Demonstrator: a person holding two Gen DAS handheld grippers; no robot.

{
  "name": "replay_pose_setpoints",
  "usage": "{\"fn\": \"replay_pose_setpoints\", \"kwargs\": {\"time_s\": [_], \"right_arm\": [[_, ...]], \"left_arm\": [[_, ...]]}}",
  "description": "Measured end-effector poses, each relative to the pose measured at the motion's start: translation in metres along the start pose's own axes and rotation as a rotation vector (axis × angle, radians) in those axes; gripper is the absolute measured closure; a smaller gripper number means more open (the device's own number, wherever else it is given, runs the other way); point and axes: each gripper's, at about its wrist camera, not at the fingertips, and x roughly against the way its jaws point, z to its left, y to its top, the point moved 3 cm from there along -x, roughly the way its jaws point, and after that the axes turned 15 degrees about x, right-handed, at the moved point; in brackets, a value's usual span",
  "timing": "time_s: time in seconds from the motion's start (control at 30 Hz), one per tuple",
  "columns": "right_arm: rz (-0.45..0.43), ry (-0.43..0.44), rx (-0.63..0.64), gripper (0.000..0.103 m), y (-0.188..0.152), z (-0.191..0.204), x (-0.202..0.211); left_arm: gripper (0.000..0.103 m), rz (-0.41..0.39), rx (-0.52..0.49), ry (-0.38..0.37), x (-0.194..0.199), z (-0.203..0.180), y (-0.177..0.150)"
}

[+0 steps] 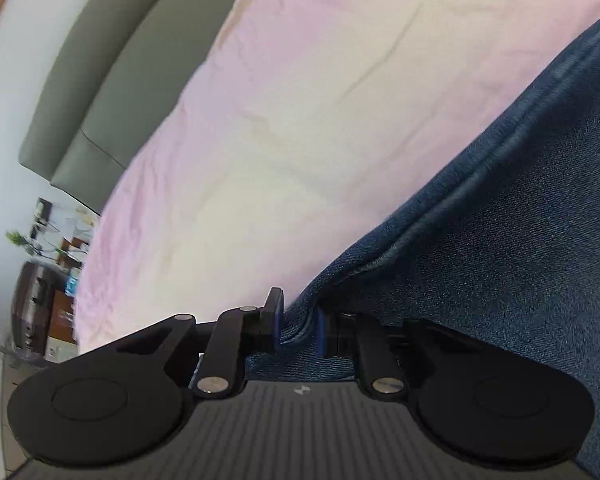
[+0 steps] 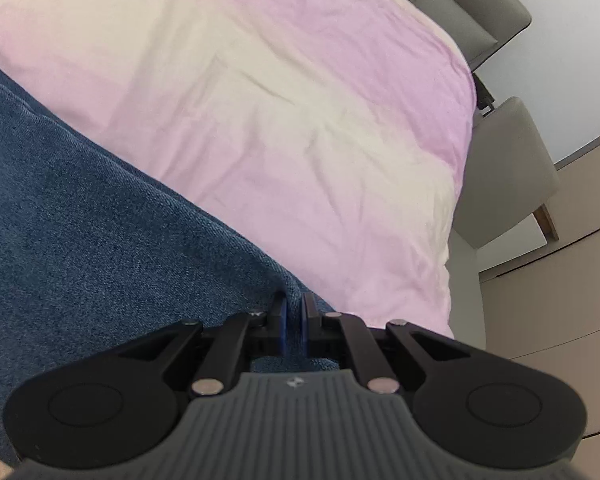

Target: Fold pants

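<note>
The pants (image 1: pixel 500 208) are dark blue denim, stretched over a pink and cream bedsheet (image 1: pixel 280 120). In the left wrist view they fill the right side, with a seam running up toward the top right. My left gripper (image 1: pixel 299 326) is shut on a bunched edge of the denim, which sits pinched between its blue pads. In the right wrist view the pants (image 2: pixel 80 208) cover the left side. My right gripper (image 2: pixel 294 320) is shut on another edge of the denim, its jaws nearly together with cloth between them.
A grey padded headboard (image 1: pixel 112 64) runs along the bed's far side, with cluttered shelves and a plant (image 1: pixel 48 240) beyond the bed's corner. A grey chair (image 2: pixel 508 176) stands by the bed's right edge, beside beige cabinets (image 2: pixel 552 300).
</note>
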Motion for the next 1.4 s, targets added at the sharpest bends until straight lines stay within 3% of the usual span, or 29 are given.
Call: {"fn": "replay_pose_setpoints", "kwargs": {"time_s": [0.13,0.27,0.37,0.53,0.63,0.67,0.7,0.73,0.77,0.8,0.9,1.03,1.23,1.4], "right_arm": [[0.019,0.03,0.03,0.103,-0.002,0.009,-0.023],[-0.008,0.024,0.039,0.103,-0.008,0.003,-0.006],[-0.031,0.027,0.005,0.103,-0.007,-0.007,0.005],[-0.001,0.018,-0.038,0.103,0.003,-0.005,-0.011],[0.005,-0.003,0.006,0.101,0.003,0.003,-0.02],[0.002,-0.016,-0.007,0.097,0.003,0.003,-0.019],[-0.004,-0.016,-0.025,0.09,0.002,0.002,-0.017],[-0.01,-0.011,-0.038,0.085,0.001,0.0,-0.013],[-0.015,-0.014,-0.047,0.068,0.0,-0.001,-0.008],[-0.024,-0.026,-0.055,0.054,-0.001,-0.003,-0.002],[-0.059,-0.025,-0.109,0.048,-0.005,-0.007,0.02],[-0.105,0.061,-0.24,0.045,-0.02,0.001,0.054],[-0.14,0.173,-0.419,0.045,-0.062,0.034,0.097],[-0.124,0.288,-0.727,0.046,-0.108,0.044,0.107]], "left_arm": [[0.085,-0.02,-0.003,-0.01,-0.002,-0.001,-0.013],[0.085,-0.071,0.066,-0.044,0.026,0.02,-0.015],[0.084,-0.049,0.088,-0.073,0.031,0.031,-0.008],[0.084,0.018,0.092,-0.045,0.017,0.006,-0.006],[0.073,0.012,0.001,-0.001,0.008,-0.009,-0.009],[0.064,0.01,-0.001,0.006,0.011,-0.008,-0.011],[0.052,-0.001,0.002,0.017,0.015,-0.004,-0.01],[0.023,-0.011,0.014,0.021,0.021,0.001,-0.011],[0.014,-0.017,0.032,0.001,0.028,0.008,-0.011],[0.015,-0.018,0.059,-0.02,0.036,0.018,-0.011],[0.015,-0.013,0.174,-0.065,0.064,0.045,-0.015],[0.016,0.023,0.39,-0.148,0.097,0.082,-0.04],[0.021,0.099,0.801,-0.24,0.128,0.142,-0.111],[0.017,0.125,1.164,-0.276,0.129,0.181,-0.173]]}}
